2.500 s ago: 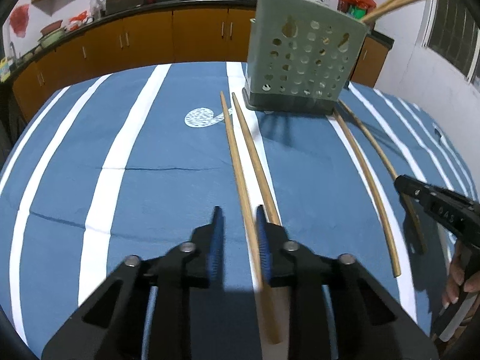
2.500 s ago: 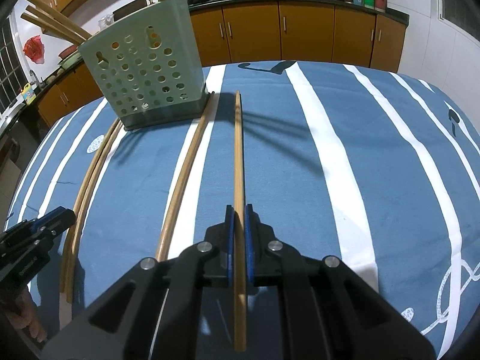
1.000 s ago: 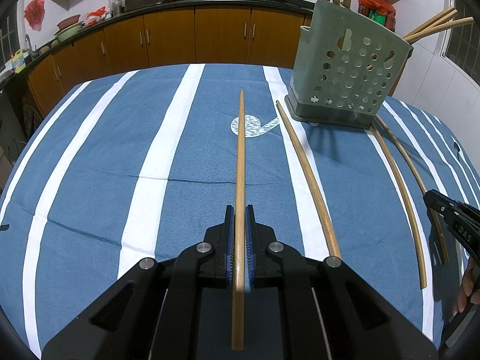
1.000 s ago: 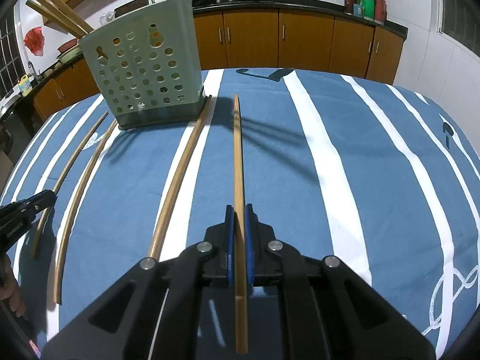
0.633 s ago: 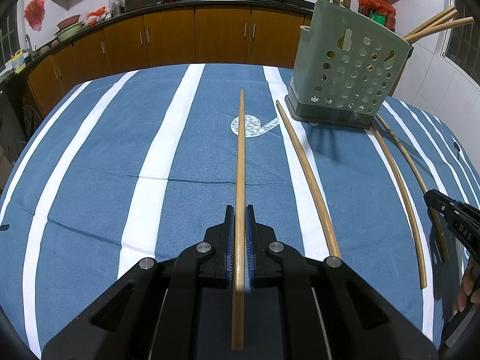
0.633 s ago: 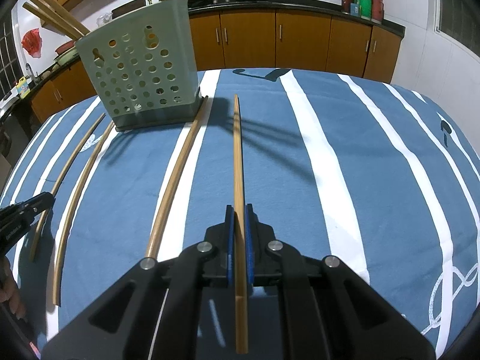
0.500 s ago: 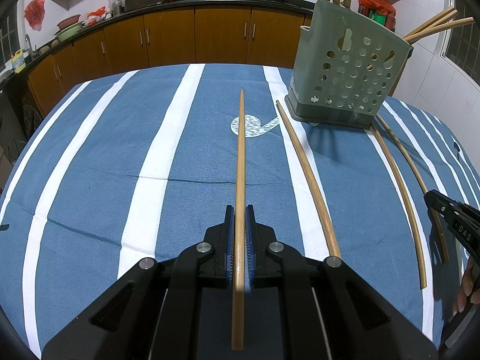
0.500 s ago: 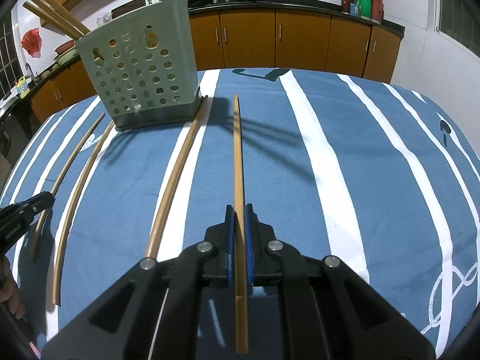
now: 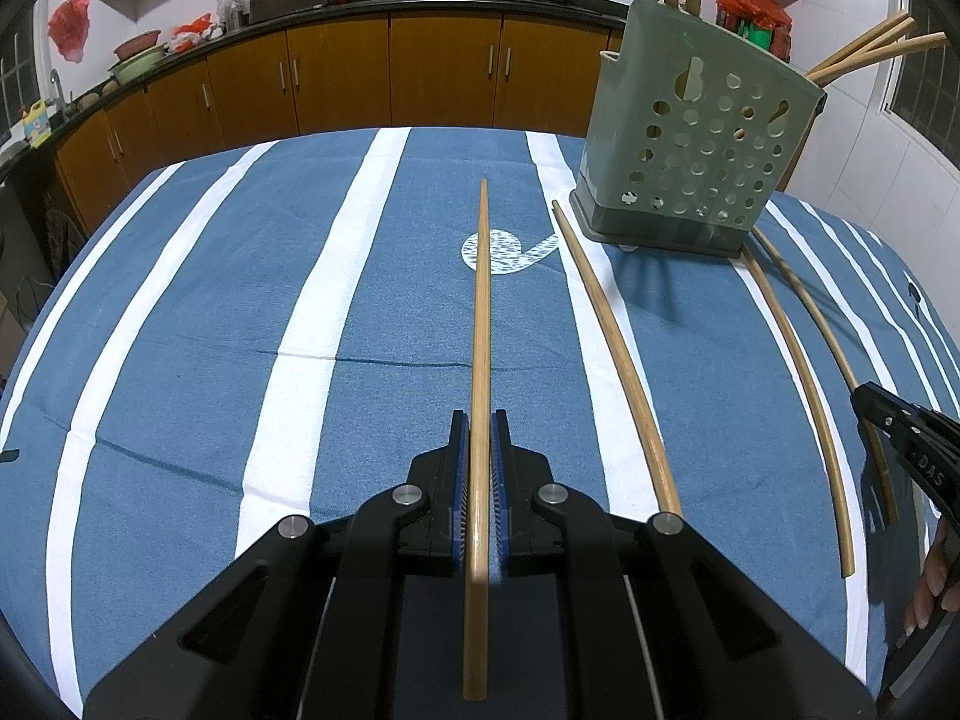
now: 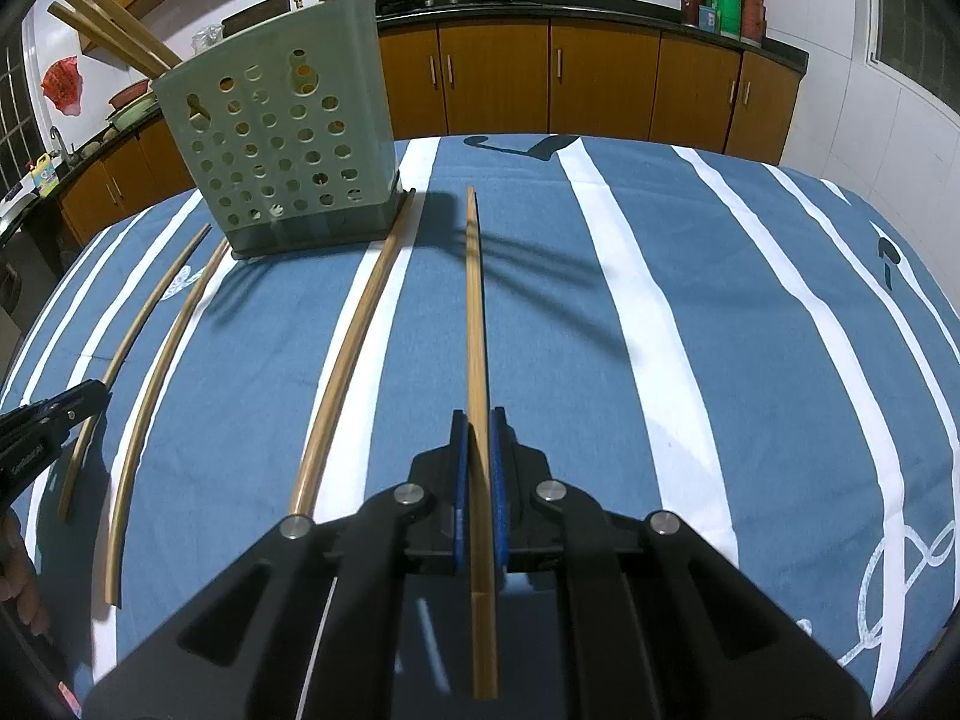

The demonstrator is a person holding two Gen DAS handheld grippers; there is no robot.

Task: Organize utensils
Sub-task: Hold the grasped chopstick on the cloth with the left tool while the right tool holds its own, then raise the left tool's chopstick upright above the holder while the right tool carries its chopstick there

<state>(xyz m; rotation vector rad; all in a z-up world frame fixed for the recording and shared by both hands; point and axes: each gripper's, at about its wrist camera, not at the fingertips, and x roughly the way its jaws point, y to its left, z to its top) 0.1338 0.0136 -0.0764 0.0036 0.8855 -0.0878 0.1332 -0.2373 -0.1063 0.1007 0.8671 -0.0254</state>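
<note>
My left gripper [image 9: 478, 420] is shut on a long wooden chopstick [image 9: 482, 312] that points forward over the blue striped tablecloth. My right gripper [image 10: 477, 417] is shut on another wooden chopstick [image 10: 474, 300]. A green perforated utensil holder [image 9: 696, 150] stands at the far right in the left wrist view and at the far left in the right wrist view [image 10: 282, 150], with several chopsticks standing in it. Loose chopsticks lie on the cloth: one [image 9: 612, 348] beside the left gripper, two [image 9: 798, 372] further right, and one [image 10: 348, 360] left of the right gripper.
The table [image 9: 180, 330] has a blue cloth with white stripes. Wooden kitchen cabinets [image 9: 390, 78] and a counter with woks run along the back wall. The right gripper's tip [image 9: 900, 426] shows at the right edge of the left wrist view.
Since 2.5 s ago my left gripper has closed on a chopstick and lifted it. Over the last second nothing has visibly moved.
</note>
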